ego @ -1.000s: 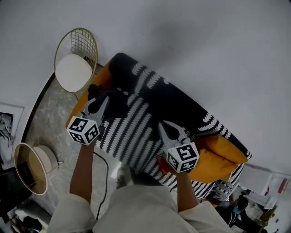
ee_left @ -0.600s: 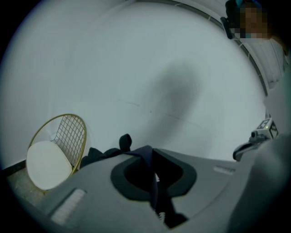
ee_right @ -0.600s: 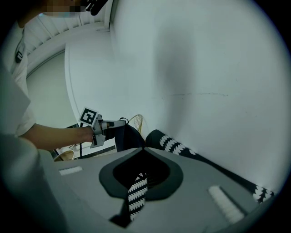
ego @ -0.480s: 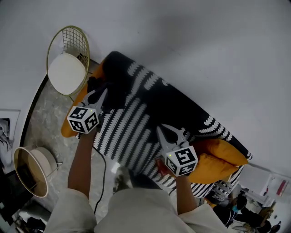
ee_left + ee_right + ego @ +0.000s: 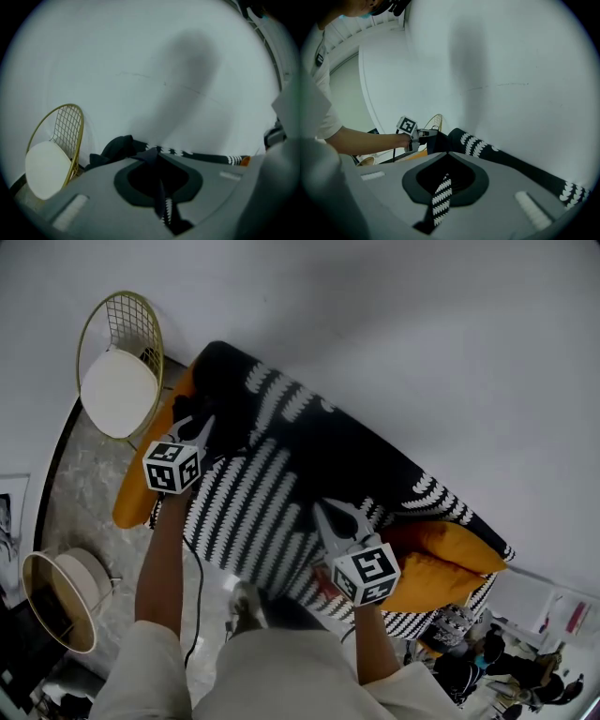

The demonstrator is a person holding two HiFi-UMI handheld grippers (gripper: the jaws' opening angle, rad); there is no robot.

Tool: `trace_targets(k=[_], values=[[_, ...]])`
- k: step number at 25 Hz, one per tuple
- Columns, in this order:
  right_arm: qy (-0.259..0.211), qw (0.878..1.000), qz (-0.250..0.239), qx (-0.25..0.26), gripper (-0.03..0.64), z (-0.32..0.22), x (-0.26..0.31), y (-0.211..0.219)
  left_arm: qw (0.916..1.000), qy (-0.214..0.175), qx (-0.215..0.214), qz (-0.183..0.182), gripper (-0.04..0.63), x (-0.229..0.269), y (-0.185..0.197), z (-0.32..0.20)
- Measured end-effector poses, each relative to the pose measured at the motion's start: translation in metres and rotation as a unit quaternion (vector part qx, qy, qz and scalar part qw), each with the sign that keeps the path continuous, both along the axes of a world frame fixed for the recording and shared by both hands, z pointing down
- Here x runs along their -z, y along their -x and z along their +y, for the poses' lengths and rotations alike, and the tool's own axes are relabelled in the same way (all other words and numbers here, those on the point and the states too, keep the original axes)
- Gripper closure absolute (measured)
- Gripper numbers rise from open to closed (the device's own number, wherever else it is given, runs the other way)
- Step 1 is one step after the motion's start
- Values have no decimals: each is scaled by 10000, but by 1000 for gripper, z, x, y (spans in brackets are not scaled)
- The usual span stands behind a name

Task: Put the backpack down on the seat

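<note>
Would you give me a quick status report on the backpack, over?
Left gripper shut on backpack strap. Right gripper shut, empty, over the patterned sofa. Backpack at sofa's end by wire chair; nothing in the way.

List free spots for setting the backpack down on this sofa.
Free: the striped mid-seat of the sofa, between the left gripper and right gripper; the wire chair's white seat is bare too. Crowded: the sofa's left end, with the backpack and an orange cushion, and its right end, with more orange cushions.
</note>
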State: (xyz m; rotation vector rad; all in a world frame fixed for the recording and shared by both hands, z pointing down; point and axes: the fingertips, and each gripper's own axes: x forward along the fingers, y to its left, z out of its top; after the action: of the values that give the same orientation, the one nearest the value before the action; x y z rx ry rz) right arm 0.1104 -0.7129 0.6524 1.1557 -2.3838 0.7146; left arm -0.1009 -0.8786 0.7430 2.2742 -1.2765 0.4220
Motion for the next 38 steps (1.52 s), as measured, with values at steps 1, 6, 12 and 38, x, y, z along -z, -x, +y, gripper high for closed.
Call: trace_targets(k=[1, 6, 12, 38], values=[[22, 10000, 14, 5, 611, -1, -3, 0, 10000, -12, -30, -16, 575, -3, -1, -3], [81, 10000, -12, -1, 611, -4, -9, 2, 9998, 10, 51, -205, 574, -19, 3, -21], [174, 9998, -72, 58, 611, -7, -15, 13, 9998, 129, 139, 53, 468, -42, 6, -34], [65, 9989, -307, -351, 611, 32, 27, 50, 9991, -314, -9, 268, 396, 21, 47, 99]])
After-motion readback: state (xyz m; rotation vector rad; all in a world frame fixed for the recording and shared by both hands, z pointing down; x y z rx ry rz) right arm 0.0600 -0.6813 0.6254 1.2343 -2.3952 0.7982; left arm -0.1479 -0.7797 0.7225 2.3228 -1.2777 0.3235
